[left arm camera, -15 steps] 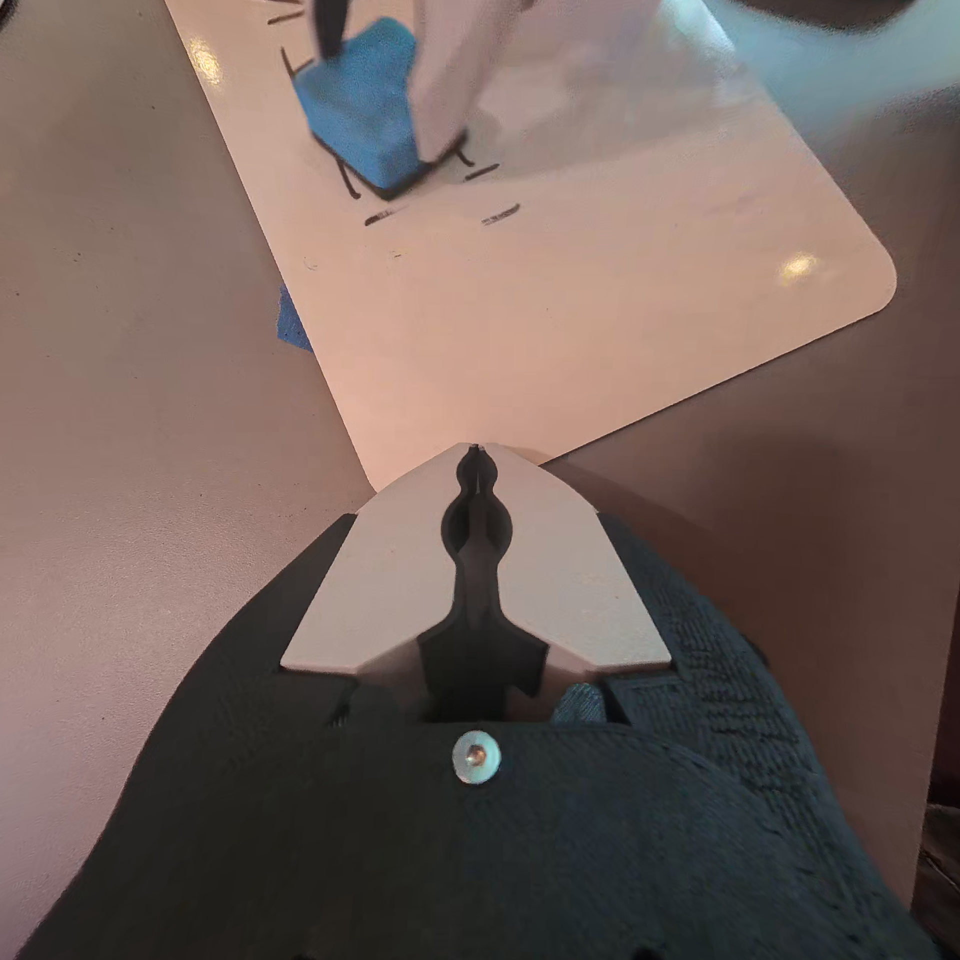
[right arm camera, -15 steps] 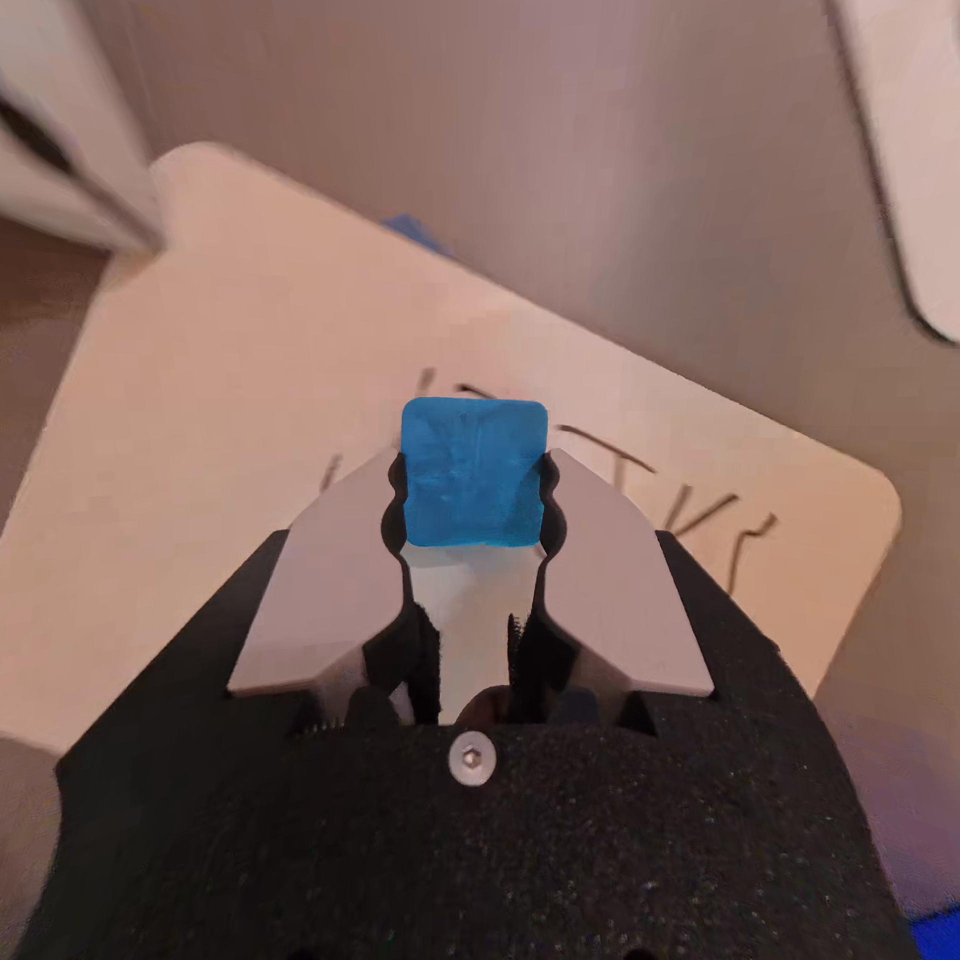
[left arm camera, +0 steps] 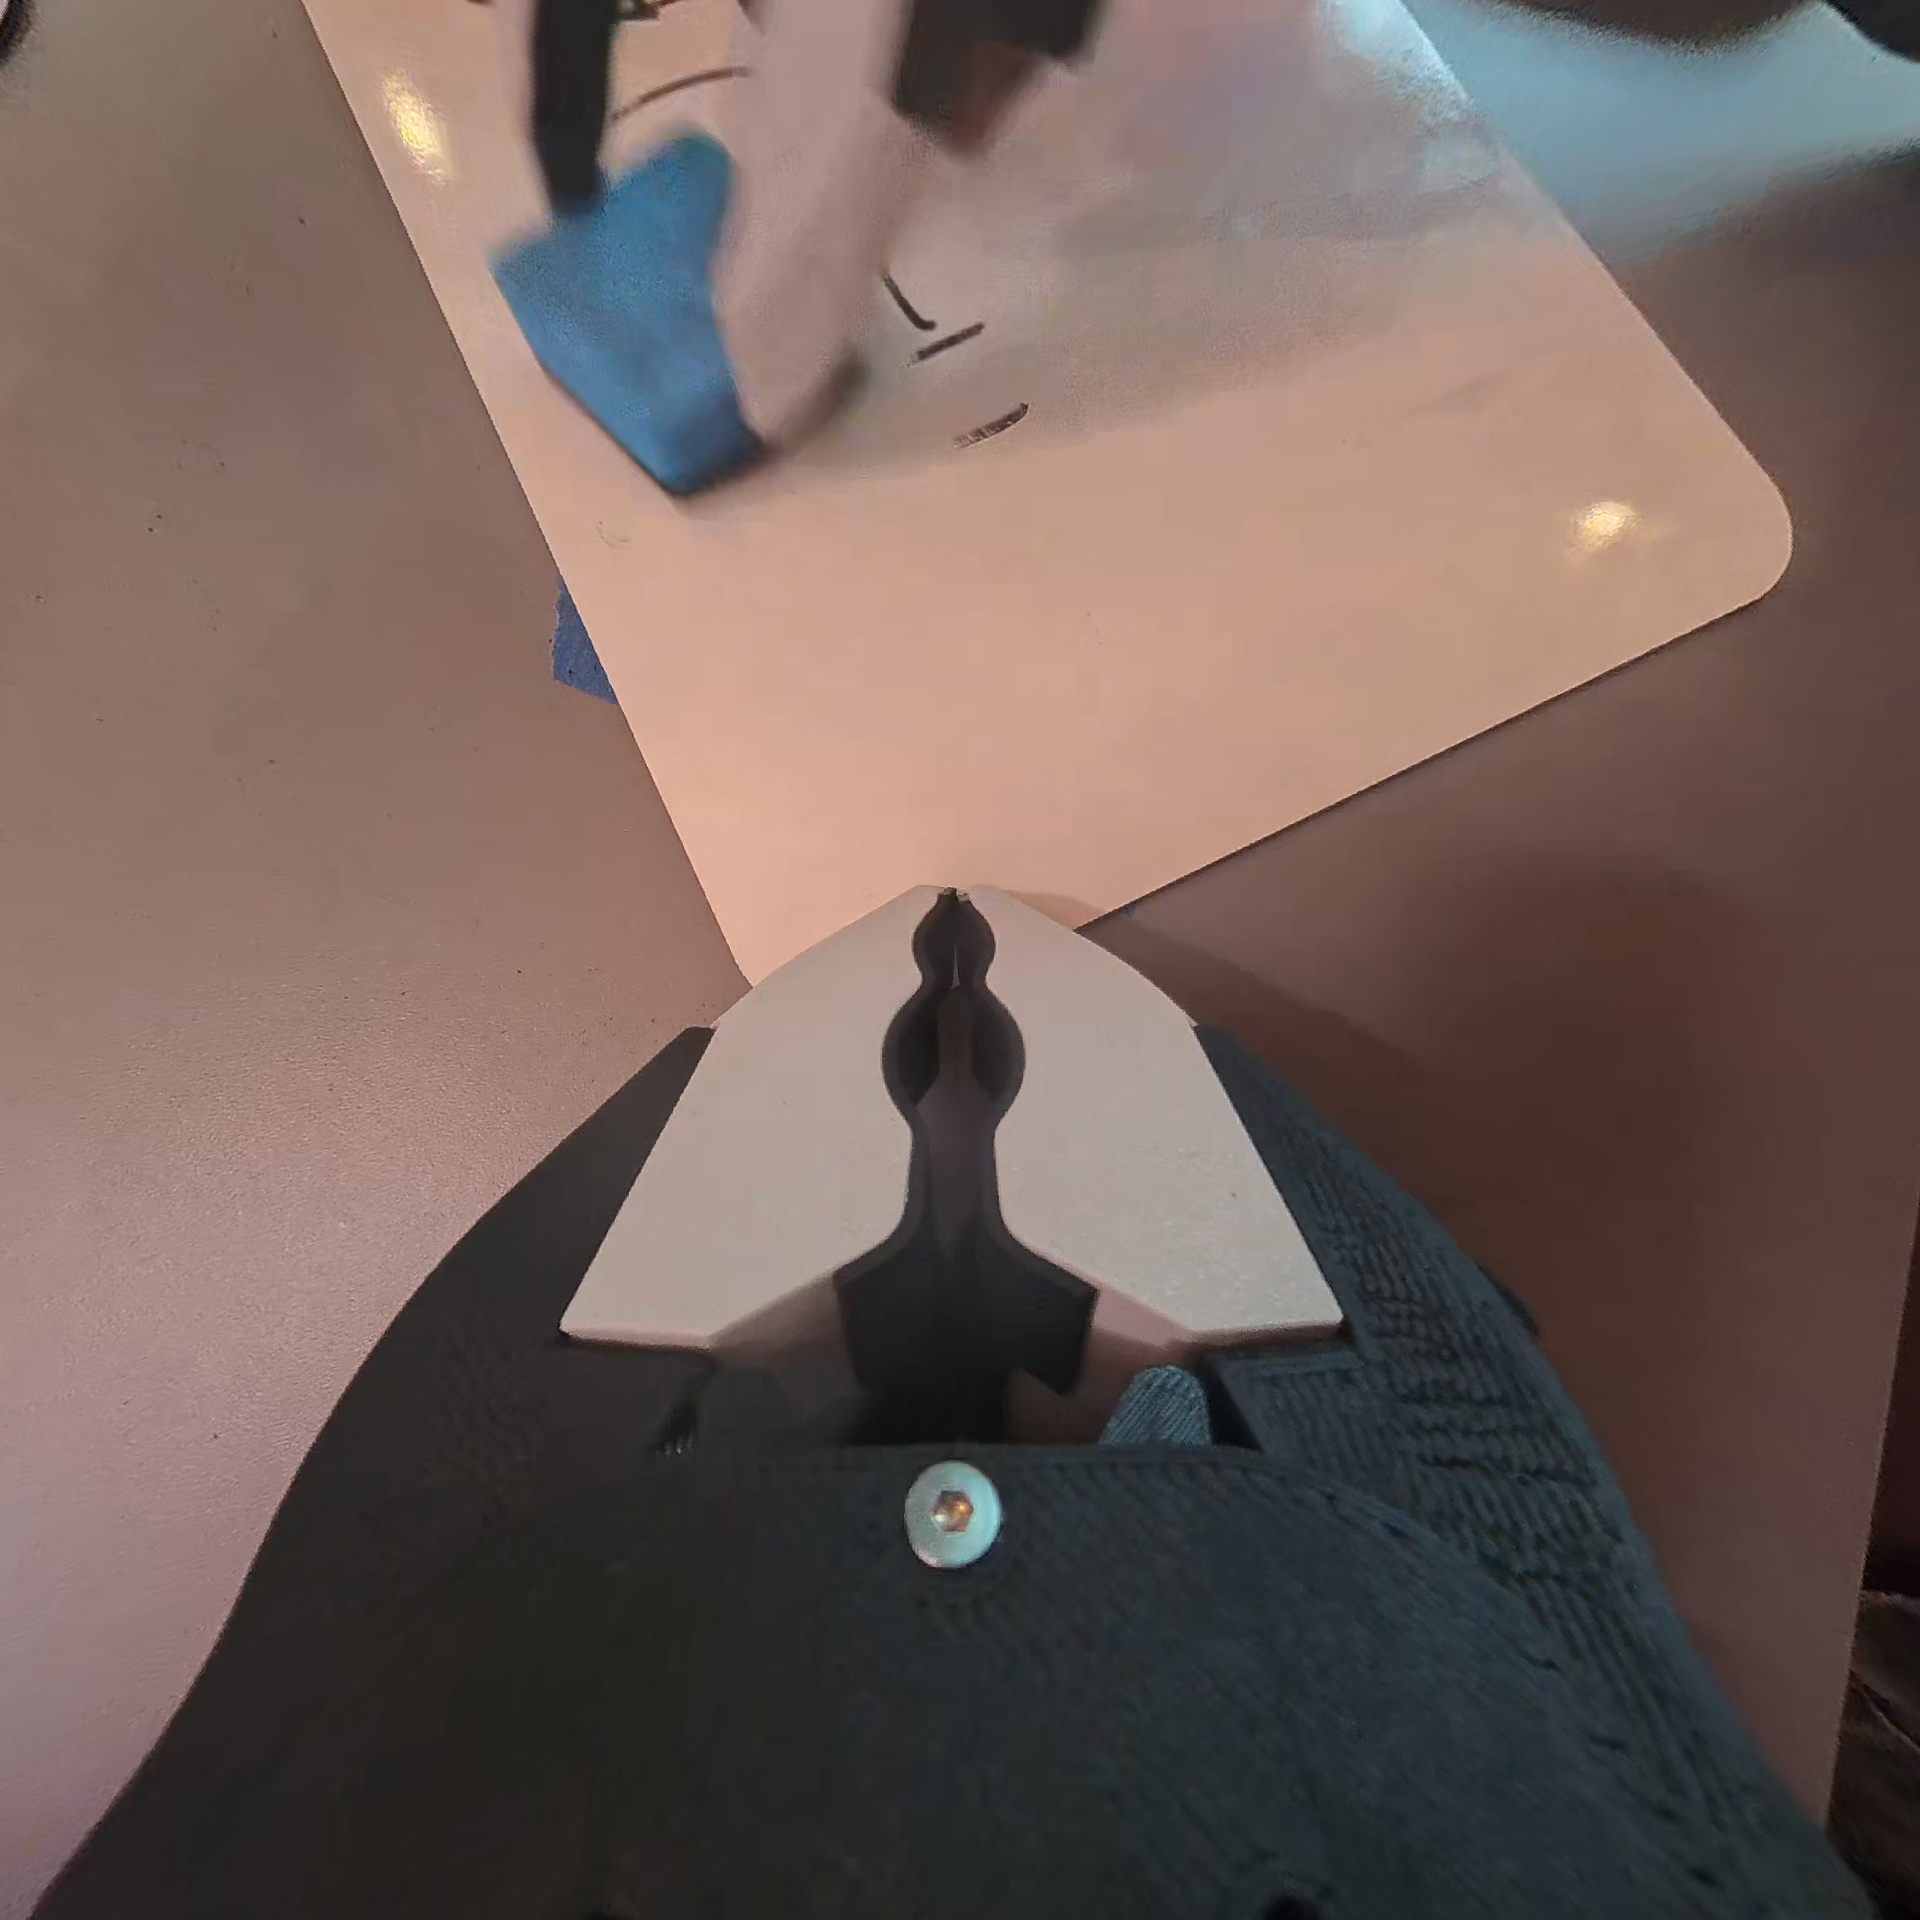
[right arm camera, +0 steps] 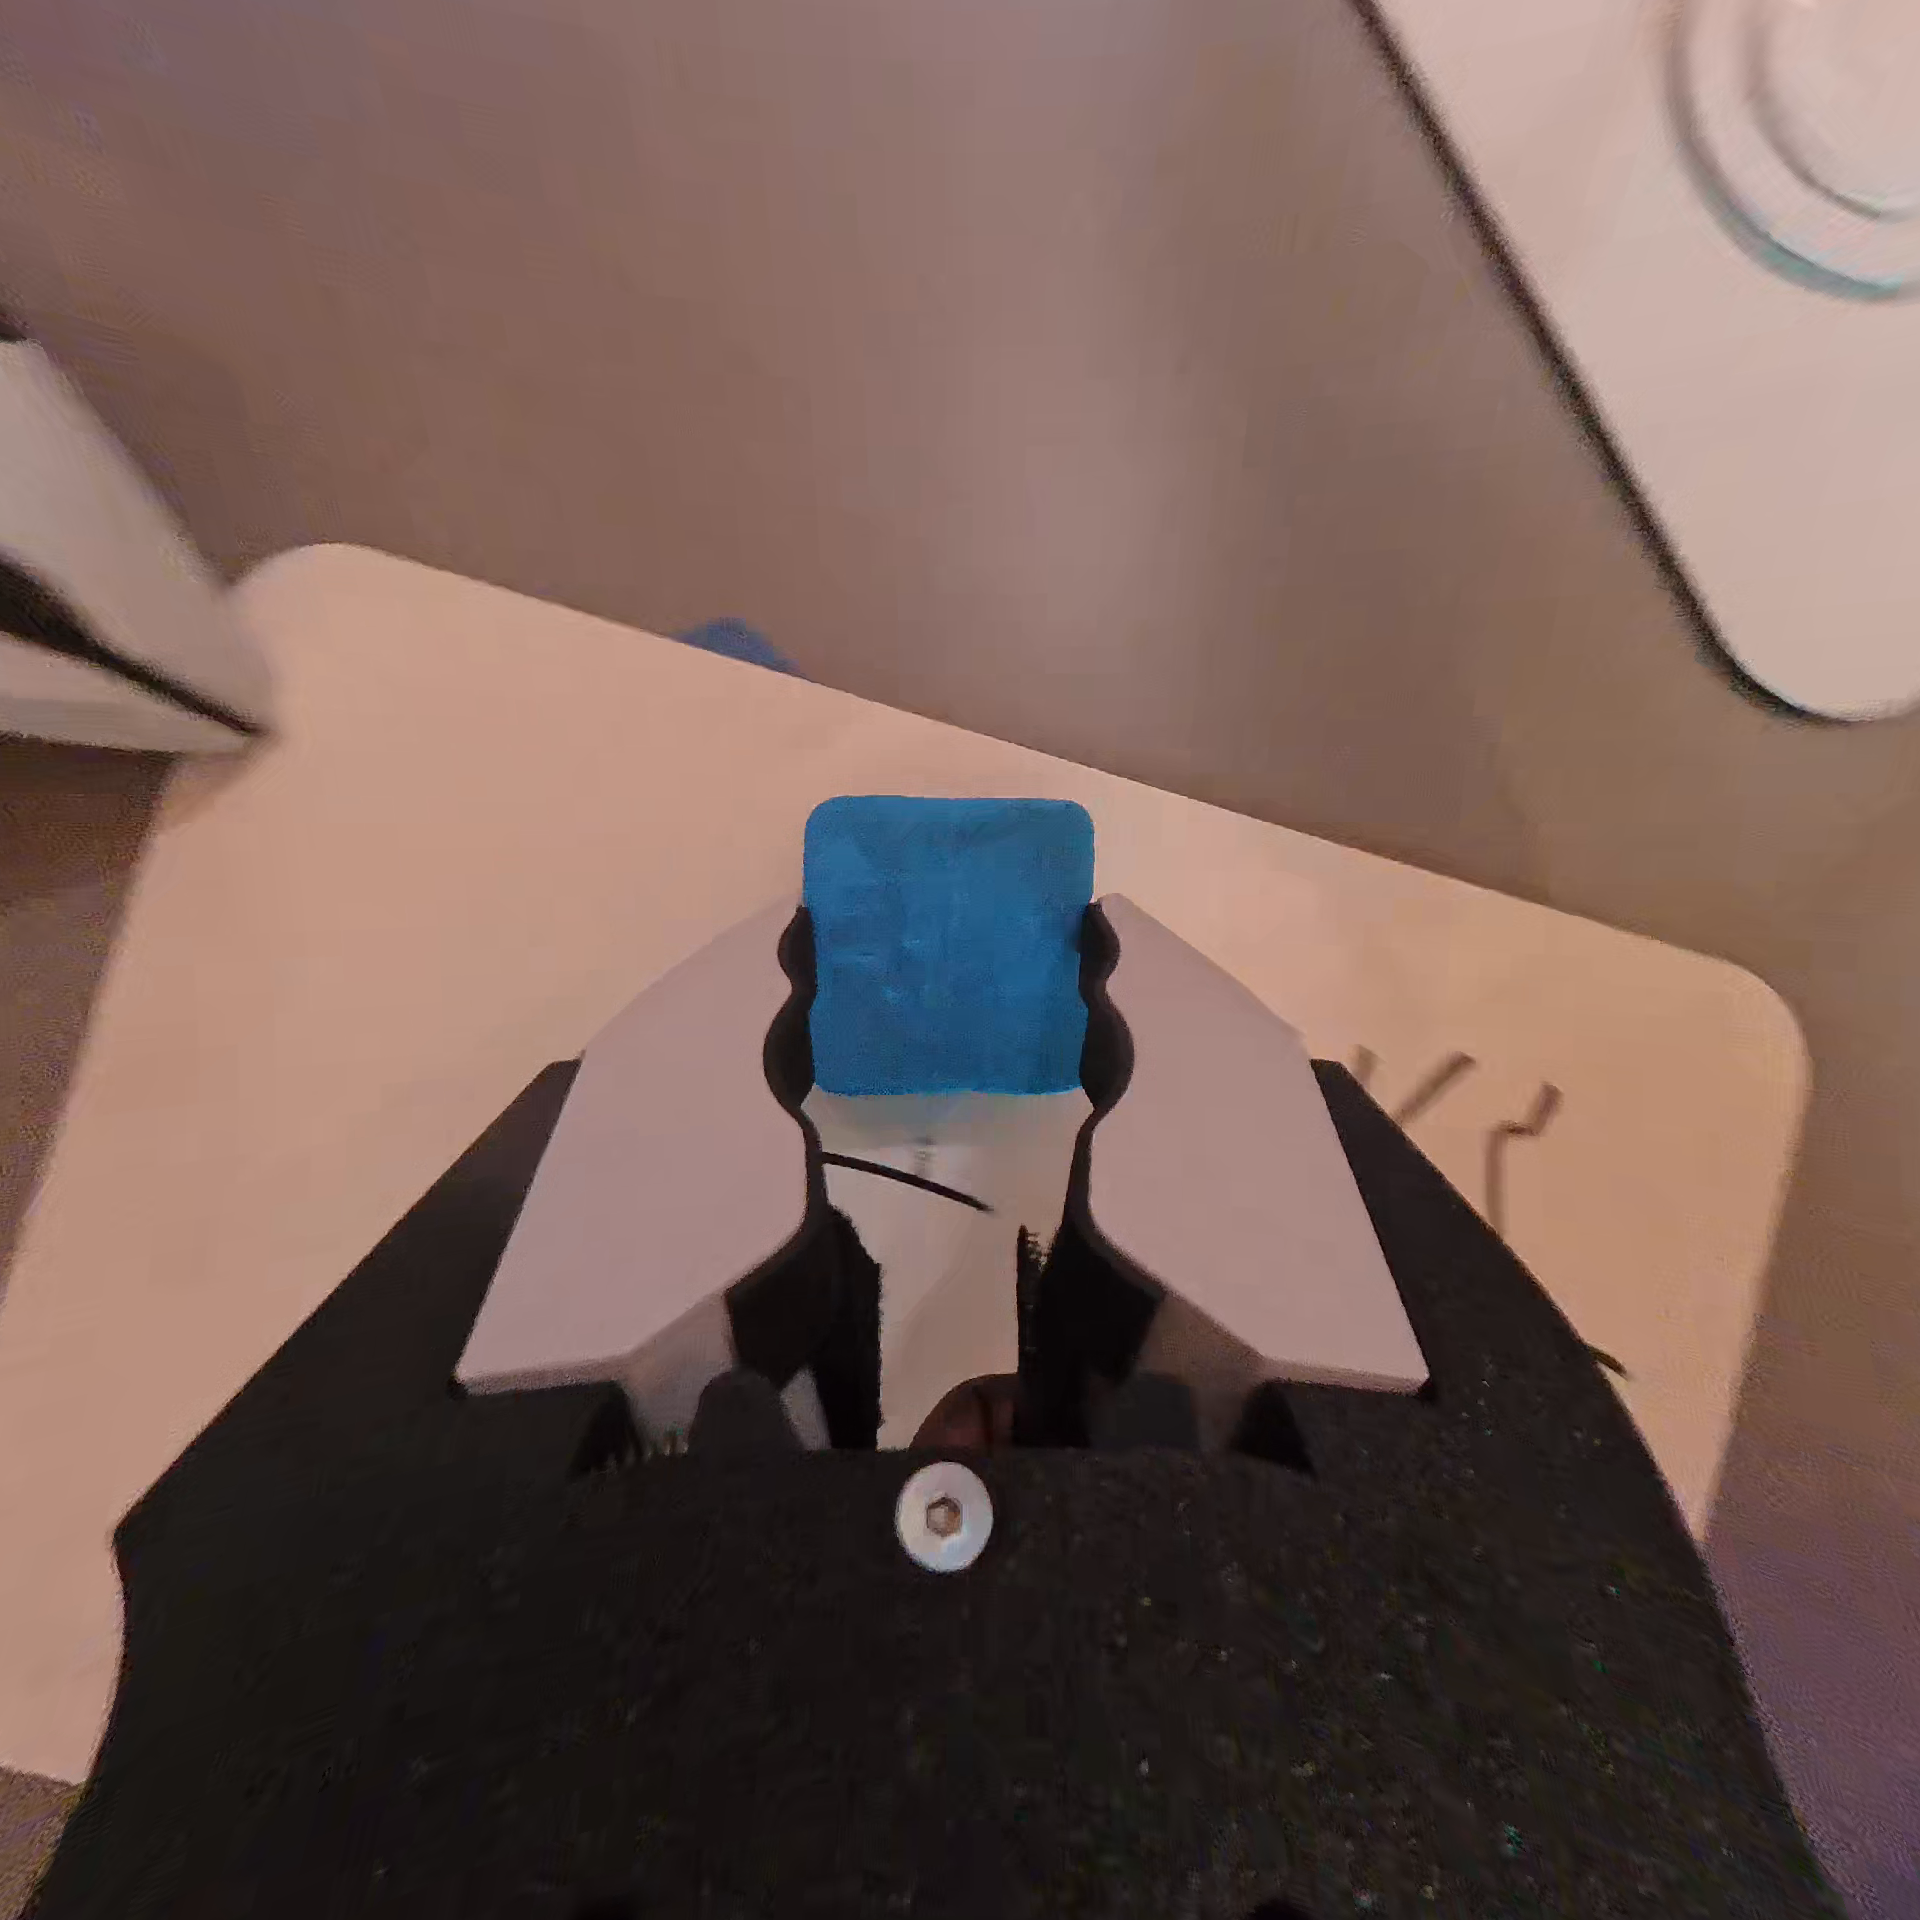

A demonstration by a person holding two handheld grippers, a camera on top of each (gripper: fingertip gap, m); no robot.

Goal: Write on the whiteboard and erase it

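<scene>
A white whiteboard (left arm camera: 1091, 644) lies flat on the tan table, also in the right wrist view (right arm camera: 468, 935). Black marker strokes (left arm camera: 945, 343) remain on it, seen too at the right edge (right arm camera: 1455, 1091). My right gripper (right arm camera: 948, 935) is shut on a blue eraser block (right arm camera: 948, 945), both pads pressing its sides, and holds it down on the board. It shows blurred in the left wrist view (left arm camera: 634, 343). My left gripper (left arm camera: 954, 894) is shut with nothing between its pads, resting at the board's near corner.
Blue tape (left arm camera: 577, 655) peeks from under the board's left edge. A white device with a round dial (right arm camera: 1766, 260) lies on the table beyond the board. A white and black object (right arm camera: 94, 623) sits at the board's far left corner.
My right gripper has slid the eraser across the board toward its left edge, wiping away several strokes. My left gripper has stayed shut at the corner.
</scene>
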